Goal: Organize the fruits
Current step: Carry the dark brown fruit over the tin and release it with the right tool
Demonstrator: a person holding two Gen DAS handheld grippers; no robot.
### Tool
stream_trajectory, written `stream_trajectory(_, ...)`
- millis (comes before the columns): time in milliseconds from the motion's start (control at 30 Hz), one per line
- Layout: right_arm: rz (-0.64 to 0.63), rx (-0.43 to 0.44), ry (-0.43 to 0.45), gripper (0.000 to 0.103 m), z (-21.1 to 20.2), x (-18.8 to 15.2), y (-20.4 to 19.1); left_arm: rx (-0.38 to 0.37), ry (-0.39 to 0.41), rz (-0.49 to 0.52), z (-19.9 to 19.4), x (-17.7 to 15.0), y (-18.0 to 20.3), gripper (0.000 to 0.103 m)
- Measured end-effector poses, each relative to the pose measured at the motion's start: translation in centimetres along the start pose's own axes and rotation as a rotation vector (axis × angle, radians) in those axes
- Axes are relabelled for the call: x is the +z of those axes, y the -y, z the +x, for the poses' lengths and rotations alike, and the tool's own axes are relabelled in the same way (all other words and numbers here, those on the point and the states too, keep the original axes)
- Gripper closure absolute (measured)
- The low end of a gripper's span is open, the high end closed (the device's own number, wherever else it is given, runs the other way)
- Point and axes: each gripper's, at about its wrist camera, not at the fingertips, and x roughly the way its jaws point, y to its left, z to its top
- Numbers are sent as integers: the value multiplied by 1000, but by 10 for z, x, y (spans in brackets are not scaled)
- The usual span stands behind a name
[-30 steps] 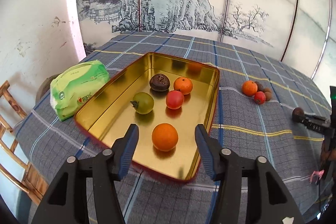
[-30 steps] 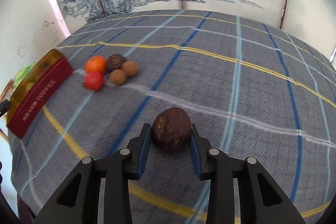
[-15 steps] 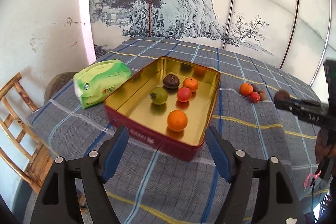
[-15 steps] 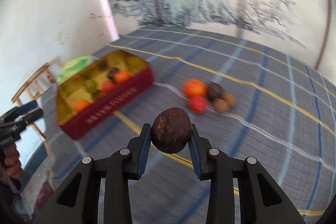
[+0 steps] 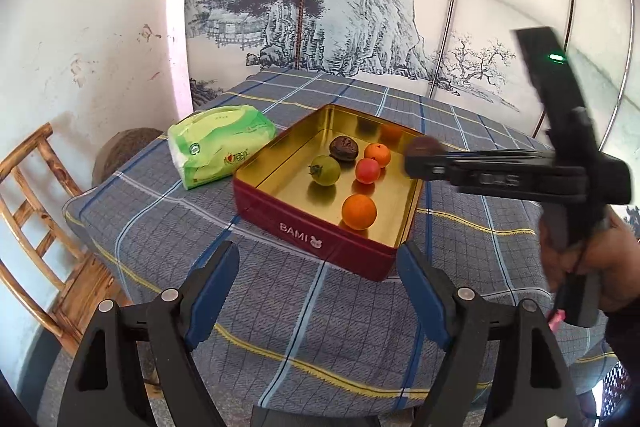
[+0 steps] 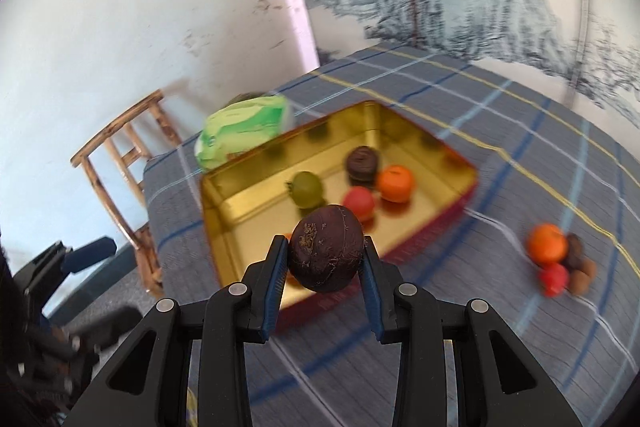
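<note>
A red tin (image 5: 304,227) with a gold inside stands on the checked cloth. In it lie a big orange (image 5: 359,211), a green fruit (image 5: 326,170), a red one (image 5: 367,170), a small orange (image 5: 378,155) and a dark wrinkled fruit (image 5: 343,148). My left gripper (image 5: 316,259) hangs in front of the tin's near wall, its jaws opening with nothing between them. My right gripper (image 6: 326,259) is shut on a dark brown round fruit (image 6: 326,253) and holds it in the air at the tin's (image 6: 440,143) right-hand rim.
A small pile with an orange (image 6: 547,243), a red fruit (image 6: 554,279) and brown ones lies on the cloth right of the tin. A green tissue pack (image 5: 220,143) sits left of it. A wooden chair (image 5: 36,227) stands by the table's left edge.
My left gripper drew back from inside the tin and its jaws spread wider. My right gripper lifted the dark fruit off the cloth and carried it left to the tin.
</note>
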Motion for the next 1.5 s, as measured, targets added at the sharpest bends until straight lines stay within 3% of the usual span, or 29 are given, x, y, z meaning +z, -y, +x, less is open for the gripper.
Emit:
stream_trajectory(200, -38, 23, -50, 67, 36, 17, -26, 14, 16, 14, -6, -3, -6, 21)
stream_trajectory(467, -80, 24, -130, 67, 78, 30, -49, -8, -24, -7, -2, -6, -17, 17)
stream_trajectory(933, -94, 11, -186, 67, 108, 35, -58, 9, -59, -29, 12, -11, -27, 14)
stream_trajectory(1200, -67, 12, -179, 66, 112, 38, -57, 20, -73, -29, 14, -13, -25, 13)
stream_trajectory(1500, -12, 43, -85, 66, 87, 43, -49, 26, -91, -5, 15, -16, -18, 11)
